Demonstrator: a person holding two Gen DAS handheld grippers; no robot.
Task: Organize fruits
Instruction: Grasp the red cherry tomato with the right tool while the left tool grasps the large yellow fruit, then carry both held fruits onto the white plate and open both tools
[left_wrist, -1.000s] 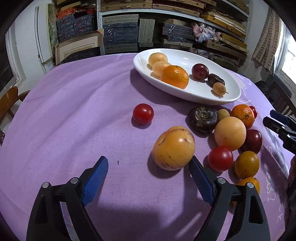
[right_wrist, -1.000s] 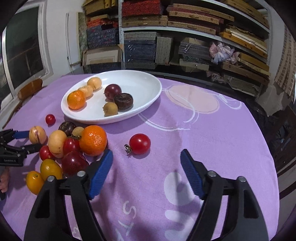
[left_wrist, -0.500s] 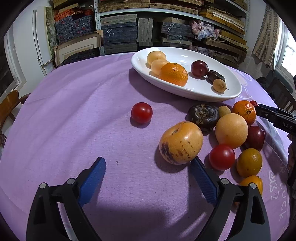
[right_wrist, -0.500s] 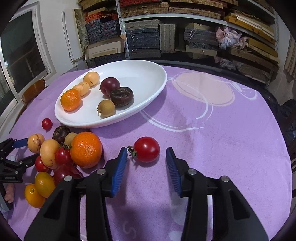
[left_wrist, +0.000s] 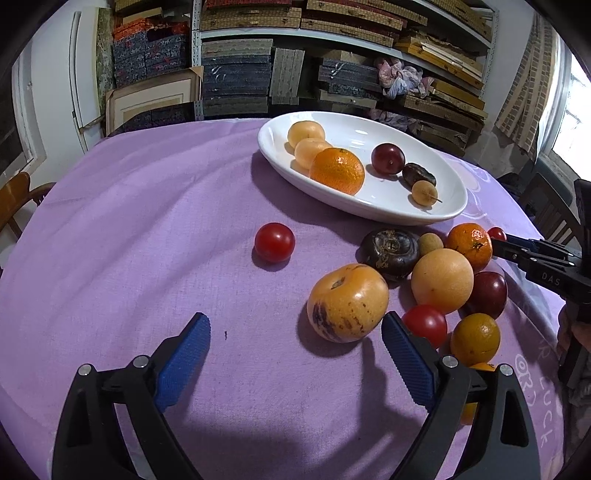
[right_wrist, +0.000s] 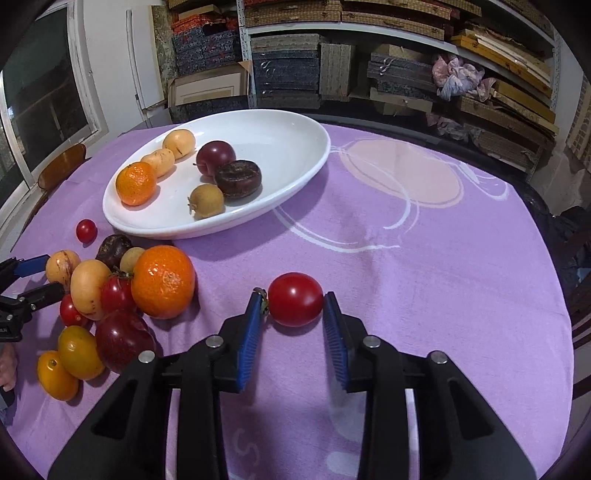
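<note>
My right gripper (right_wrist: 292, 306) is closing on a red cherry tomato (right_wrist: 295, 299) that lies on the purple cloth. Its blue pads (right_wrist: 251, 332) touch the tomato's two sides. It also shows at the right edge of the left wrist view as the right gripper (left_wrist: 517, 251). My left gripper (left_wrist: 295, 321) stands open, with a large yellow-orange spotted fruit (left_wrist: 347, 302) just ahead, close to its right finger. A white oval plate (right_wrist: 280, 147) holds an orange, two pale yellow fruits, a plum and two brown fruits.
A pile of loose fruit (right_wrist: 110, 295) lies left of the right gripper: an orange, tomatoes, a plum and yellow fruits. One lone red tomato (left_wrist: 274, 242) sits apart. Shelves of stacked boxes stand behind the round table. A wooden chair (left_wrist: 14, 199) is at the left.
The right gripper moved forward around the red tomato and its jaws narrowed onto it. The large yellow fruit by the left gripper rolled a little. The left gripper stayed put and open.
</note>
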